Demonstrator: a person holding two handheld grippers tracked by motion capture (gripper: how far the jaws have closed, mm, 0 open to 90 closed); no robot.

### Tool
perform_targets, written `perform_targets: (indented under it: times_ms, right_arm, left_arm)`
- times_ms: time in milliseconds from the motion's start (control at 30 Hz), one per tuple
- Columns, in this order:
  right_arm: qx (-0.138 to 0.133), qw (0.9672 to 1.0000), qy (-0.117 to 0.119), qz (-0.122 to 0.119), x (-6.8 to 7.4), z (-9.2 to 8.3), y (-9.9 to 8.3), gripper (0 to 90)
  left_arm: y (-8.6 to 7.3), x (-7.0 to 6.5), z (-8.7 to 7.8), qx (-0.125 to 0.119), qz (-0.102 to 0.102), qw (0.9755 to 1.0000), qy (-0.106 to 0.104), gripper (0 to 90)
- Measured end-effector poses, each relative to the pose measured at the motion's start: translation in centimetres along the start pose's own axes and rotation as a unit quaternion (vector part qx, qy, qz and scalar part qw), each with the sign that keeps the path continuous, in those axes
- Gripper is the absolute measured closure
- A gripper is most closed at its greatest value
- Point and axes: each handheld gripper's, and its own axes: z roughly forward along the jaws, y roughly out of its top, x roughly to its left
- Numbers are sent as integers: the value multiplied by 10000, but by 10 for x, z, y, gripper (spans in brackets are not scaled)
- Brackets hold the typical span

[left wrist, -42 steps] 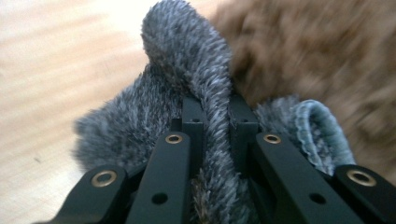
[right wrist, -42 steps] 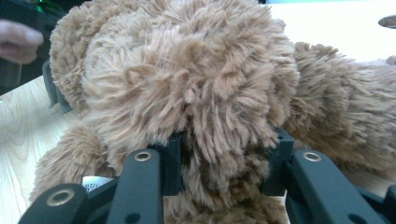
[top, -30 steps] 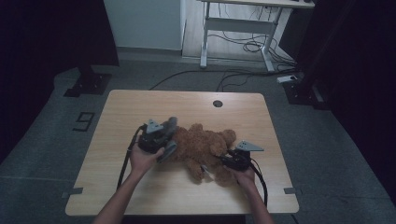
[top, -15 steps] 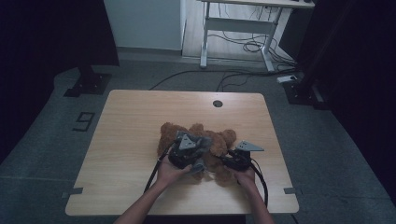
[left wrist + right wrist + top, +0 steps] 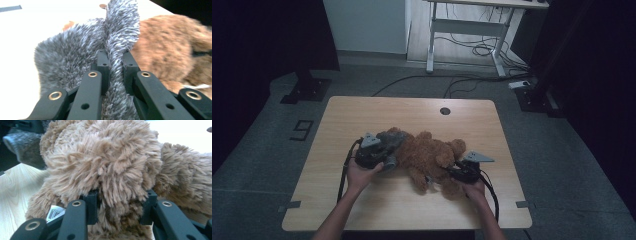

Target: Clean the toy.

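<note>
Teddy bear (image 5: 429,157): brown, lies near the middle of the wooden table (image 5: 412,112).
Left gripper (image 5: 113,62): jaws closed on a fold of the grey furry cloth (image 5: 75,55), at the bear's left end.
Right gripper (image 5: 120,195): jaws clamp brown plush of the bear.
White tag (image 5: 53,213): beside right jaws.

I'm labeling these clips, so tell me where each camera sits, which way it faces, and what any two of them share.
High view: above the person's side, facing forward and down on the table; forearms, left gripper, right gripper.
Left gripper view: rides the left gripper, looking along jaws shut on grey fur fabric.
Right gripper view: rides the right gripper, jaws clamping the brown teddy bear.
Shared: all show bear, grey fabric and table.
</note>
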Motion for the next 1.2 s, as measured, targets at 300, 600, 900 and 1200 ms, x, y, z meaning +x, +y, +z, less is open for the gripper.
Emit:
perform_targets:
  times_ms: [300,600,900,1200]
  right_arm:
    - [-8,10000,72,13,-3,1,0,604]
    - [-6,10000,80,25,-4,1,0,604]
    - [-23,10000,72,28,-5,1,0,602]
    - [14,9998,6,-185,0,2,-1,581]
  left_arm:
    - [-9,30,5,280,-348,9985,307,801]
    - [67,6,16,-90,101,9999,74,801]
    - [72,-13,77,809,241,9964,-63,798]
    - [42,-10,61,659,246,9973,-187,800]
